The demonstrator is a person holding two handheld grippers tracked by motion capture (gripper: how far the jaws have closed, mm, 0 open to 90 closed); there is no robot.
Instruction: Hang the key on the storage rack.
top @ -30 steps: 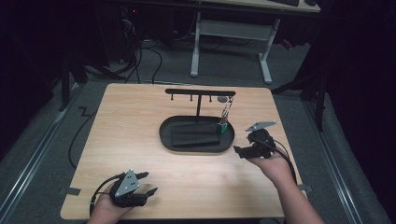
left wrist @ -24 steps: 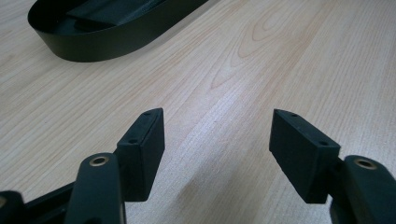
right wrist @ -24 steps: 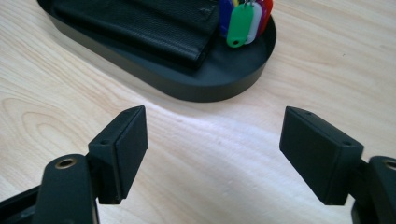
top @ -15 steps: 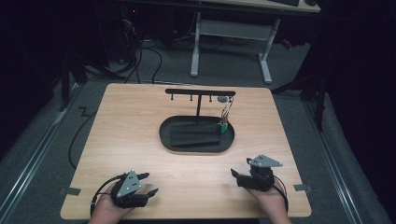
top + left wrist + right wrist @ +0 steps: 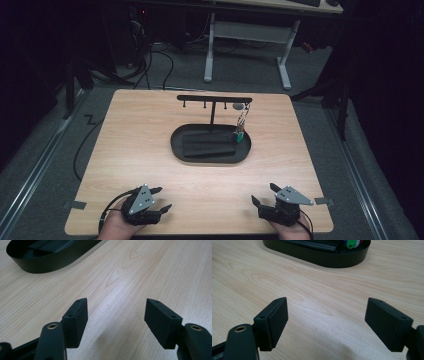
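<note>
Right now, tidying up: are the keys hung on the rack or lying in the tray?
Hung: the keys dangle from the rack, over the tray.

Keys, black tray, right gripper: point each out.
keys (image 5: 240, 131), high view, green tag at the bunch's bottom.
black tray (image 5: 176, 145), high view, left rim.
right gripper (image 5: 325, 323), right gripper view, midway between its open jaws.

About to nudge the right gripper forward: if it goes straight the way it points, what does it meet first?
The right gripper is open and empty, with bare table ahead. Going straight on, it would likely first meet the near wall of the black oval tray, though the depth is hard to judge.
</note>
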